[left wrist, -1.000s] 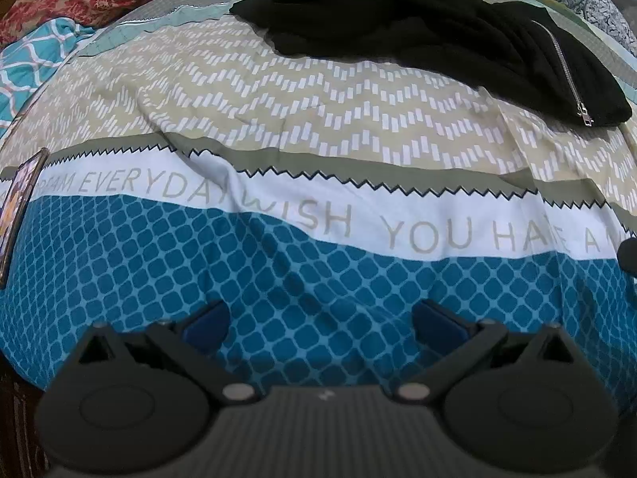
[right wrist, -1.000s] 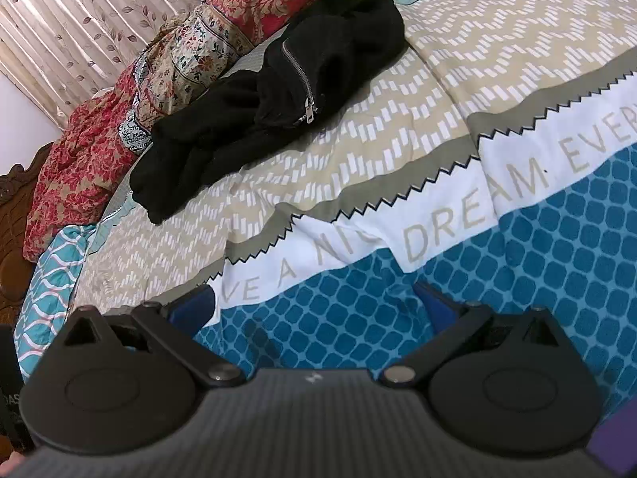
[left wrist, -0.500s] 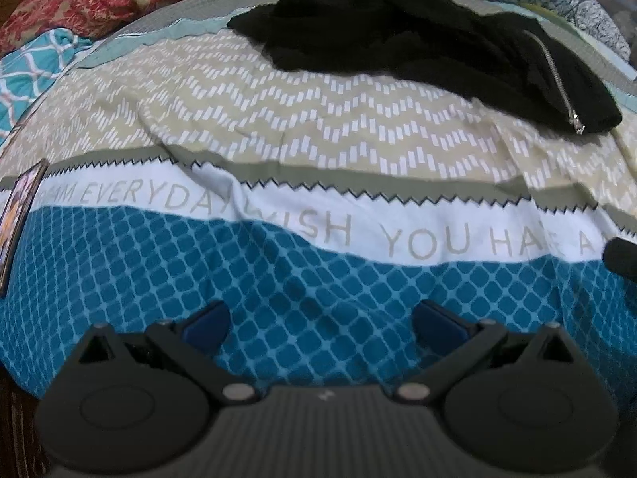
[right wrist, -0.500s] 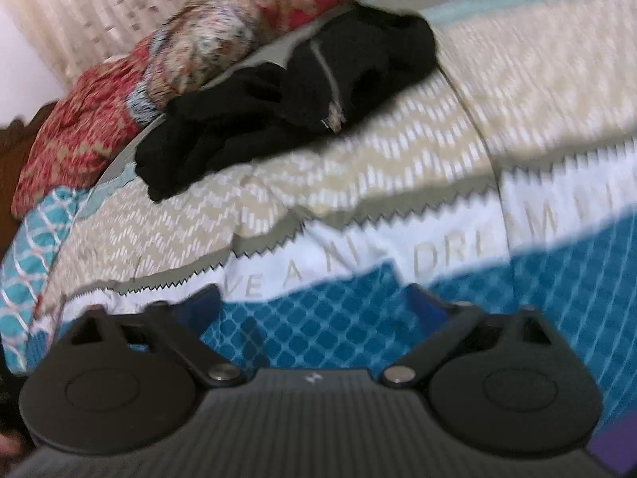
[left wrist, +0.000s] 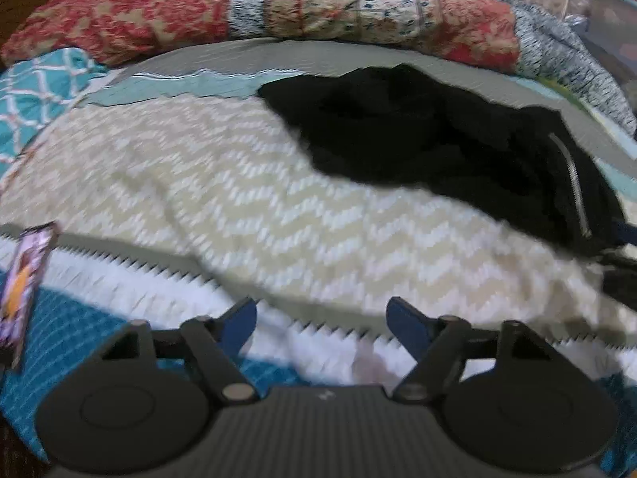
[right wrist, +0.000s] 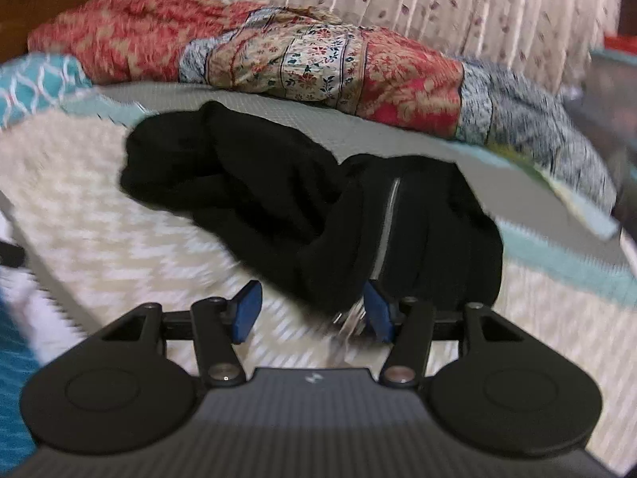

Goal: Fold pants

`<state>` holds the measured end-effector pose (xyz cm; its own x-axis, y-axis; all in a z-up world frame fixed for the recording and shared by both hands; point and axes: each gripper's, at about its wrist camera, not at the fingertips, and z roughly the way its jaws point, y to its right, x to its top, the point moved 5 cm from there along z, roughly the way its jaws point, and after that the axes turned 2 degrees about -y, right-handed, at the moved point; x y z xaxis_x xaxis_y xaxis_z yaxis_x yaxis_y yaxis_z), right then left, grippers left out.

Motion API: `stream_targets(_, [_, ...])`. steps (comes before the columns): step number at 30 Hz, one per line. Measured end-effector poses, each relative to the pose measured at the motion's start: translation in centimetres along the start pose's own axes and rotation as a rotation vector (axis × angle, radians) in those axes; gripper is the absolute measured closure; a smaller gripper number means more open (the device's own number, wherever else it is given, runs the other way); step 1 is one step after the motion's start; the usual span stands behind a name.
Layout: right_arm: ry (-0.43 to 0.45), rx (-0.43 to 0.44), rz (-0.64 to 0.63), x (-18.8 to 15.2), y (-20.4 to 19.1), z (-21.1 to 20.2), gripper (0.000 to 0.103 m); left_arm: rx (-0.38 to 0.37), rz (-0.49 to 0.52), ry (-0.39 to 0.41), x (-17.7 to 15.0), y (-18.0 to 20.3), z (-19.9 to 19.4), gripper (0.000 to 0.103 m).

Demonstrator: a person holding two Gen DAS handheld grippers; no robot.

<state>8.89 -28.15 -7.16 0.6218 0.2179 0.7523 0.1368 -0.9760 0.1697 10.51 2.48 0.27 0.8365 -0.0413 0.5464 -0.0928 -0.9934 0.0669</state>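
Black pants (left wrist: 418,139) with a silver zipper (left wrist: 573,183) lie crumpled on the patterned bedspread (left wrist: 239,207) toward the far right. My left gripper (left wrist: 322,318) hovers over the bedspread well short of them, jaws closing with nothing between them. In the right wrist view the pants (right wrist: 278,199) fill the middle, zipper (right wrist: 388,219) running down to its pull near my right gripper (right wrist: 310,310). That gripper's jaws are closing at the near edge of the pants, the right fingertip (right wrist: 376,310) beside the zipper pull; the pads do not press on cloth.
A red and floral quilt (left wrist: 318,8) is heaped along the far side of the bed, a pleated curtain (right wrist: 438,0) behind it. A phone (left wrist: 24,290) lies at the bed's left edge. A teal patterned cloth (left wrist: 36,91) sits far left.
Both grippers moved forward toward the pants, which now look larger and nearer. Both pairs of jaws have narrowed. The right wrist view rolled level.
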Motion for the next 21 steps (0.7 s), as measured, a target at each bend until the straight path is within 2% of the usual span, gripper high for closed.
stream_targets(1, [-0.019, -0.008, -0.026, 0.1, 0.3, 1.0, 0.044, -0.026, -0.003, -0.001, 0.1, 0.3, 0.2, 0.029])
stream_targets(2, [-0.052, -0.014, -0.061, 0.1, 0.7, 2.4, 0.054, -0.064, -0.010, -0.005, 0.7, 0.9, 0.6, 0.029])
stream_targets(3, [-0.078, -0.019, -0.087, 0.0, 1.0, 3.3, 0.080, -0.109, -0.020, -0.013, 1.6, 1.6, 1.2, 0.027])
stream_targets(4, [-0.097, -0.011, -0.106, 0.1, 1.4, 3.9, 0.094, -0.146, -0.028, -0.022, 2.2, 2.3, 1.8, 0.027])
stream_targets(5, [-0.092, 0.012, -0.091, 0.6, 2.1, 3.9, 0.096, -0.174, -0.030, -0.027, 2.8, 3.1, 2.3, 0.027])
stream_targets(7, [0.001, -0.035, -0.033, 3.0, 4.5, 2.5, 0.096, -0.219, -0.015, -0.019, 4.1, 5.0, 3.7, 0.021])
stream_targets(9, [0.110, -0.164, 0.080, 5.9, 8.9, 0.9, 0.096, -0.233, -0.002, -0.011, 5.1, 7.2, 5.5, 0.015])
stream_targets(11, [0.169, -0.302, 0.231, 7.7, 14.0, 0.1, 0.093, -0.244, -0.011, -0.042, 5.6, 8.9, 7.6, 0.015])
stream_targets(13, [0.165, -0.393, 0.326, 7.8, 17.6, 0.2, 0.075, -0.273, -0.037, -0.091, 5.8, 10.3, 9.7, 0.019])
stream_targets(14, [0.143, -0.403, 0.353, 7.5, 18.8, 0.2, 0.053, -0.279, -0.050, -0.107, 5.8, 11.1, 10.8, 0.020])
stream_targets(15, [0.139, -0.395, 0.370, 7.0, 19.4, 0.0, 0.047, -0.264, -0.052, -0.090, 6.0, 11.6, 11.2, 0.021])
stream_targets(17, [0.138, -0.349, 0.386, 5.8, 19.3, -0.7, 0.047, -0.256, -0.036, -0.030, 6.2, 12.7, 11.1, 0.044])
stream_targets(19, [0.094, -0.295, 0.408, 4.1, 18.5, -0.5, 0.046, -0.276, -0.057, -0.044, 6.7, 13.3, 11.7, 0.069])
stream_targets(21, [0.034, -0.204, 0.497, 2.1, 18.0, 0.2, 0.046, -0.282, -0.097, -0.057, 7.1, 13.4, 12.1, 0.094])
